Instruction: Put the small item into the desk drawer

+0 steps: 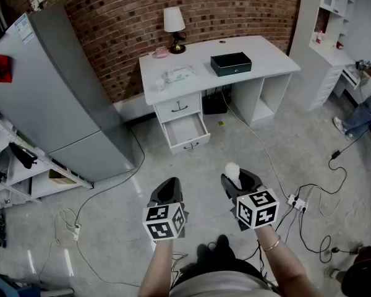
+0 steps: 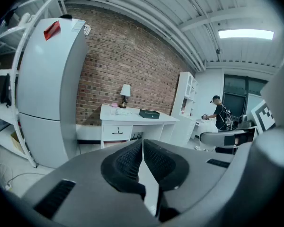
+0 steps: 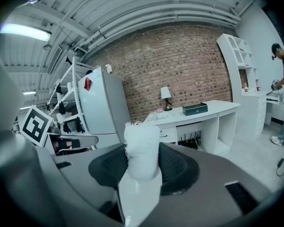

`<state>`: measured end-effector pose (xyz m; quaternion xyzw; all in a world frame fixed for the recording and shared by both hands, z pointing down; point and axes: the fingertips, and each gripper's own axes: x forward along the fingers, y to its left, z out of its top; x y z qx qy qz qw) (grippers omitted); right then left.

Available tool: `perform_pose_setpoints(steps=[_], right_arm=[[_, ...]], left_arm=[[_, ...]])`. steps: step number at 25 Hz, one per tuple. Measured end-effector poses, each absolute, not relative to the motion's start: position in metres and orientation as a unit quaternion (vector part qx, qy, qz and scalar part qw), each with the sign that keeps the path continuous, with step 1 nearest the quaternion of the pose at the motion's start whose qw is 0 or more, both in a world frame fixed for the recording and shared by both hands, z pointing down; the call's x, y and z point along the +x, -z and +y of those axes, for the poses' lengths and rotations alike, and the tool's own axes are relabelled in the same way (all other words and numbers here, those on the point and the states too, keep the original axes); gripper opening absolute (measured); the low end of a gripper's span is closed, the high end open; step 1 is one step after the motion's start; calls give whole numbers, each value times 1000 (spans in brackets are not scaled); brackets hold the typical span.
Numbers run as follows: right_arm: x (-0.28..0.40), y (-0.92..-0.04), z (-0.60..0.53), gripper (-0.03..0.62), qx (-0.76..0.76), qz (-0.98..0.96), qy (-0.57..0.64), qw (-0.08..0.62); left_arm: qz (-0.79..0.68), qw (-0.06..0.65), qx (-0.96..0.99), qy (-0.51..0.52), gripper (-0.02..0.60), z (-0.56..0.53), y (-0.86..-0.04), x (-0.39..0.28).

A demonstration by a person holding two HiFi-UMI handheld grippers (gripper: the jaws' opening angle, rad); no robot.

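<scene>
Small item: a soft, white, roll-shaped wad (image 3: 142,150) with a frayed top, probably cloth or tissue. It stands upright between the jaws of the right hand-held gripper (image 3: 143,169), and its top pokes above the pads.
Right hand-held gripper: closed on the small item, with a dark ribbed pad pressing each side. In the head view it sits at lower centre-right (image 1: 237,181).
Left hand-held gripper: jaws together with nothing between them (image 2: 143,161). It sits at lower centre (image 1: 167,193).
Key relation: the open drawer (image 1: 187,130) lies up-frame and a little left of the loaded gripper, well apart from it across bare floor.
Drawer axis: it is pulled out toward the bottom of the frame, so its open top faces the person.
Nearer hand: both look about equally far from the drawer, but only the right one carries the load.
Desk: white, smooth and flat-topped (image 1: 266,57), set against a rough brick wall in the upper centre.
Drawer shape: a shallow white box with a dark handle on its front. It looks empty.
Next move, judged: a long carry up-frame, then a lowering over the drawer.
</scene>
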<state>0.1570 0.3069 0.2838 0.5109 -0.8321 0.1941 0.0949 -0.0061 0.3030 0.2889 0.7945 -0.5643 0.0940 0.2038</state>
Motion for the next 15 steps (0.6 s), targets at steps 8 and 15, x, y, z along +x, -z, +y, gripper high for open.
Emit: perform_pose_setpoints(steps=[8, 15], right_arm=[[166, -288, 296, 187, 502, -838, -189, 101], [184, -287, 288, 189, 491, -845, -193, 88]], left_arm=[[-574, 197, 788, -102, 26, 289, -289, -1], [-585, 183, 783, -106, 26, 287, -284, 14]])
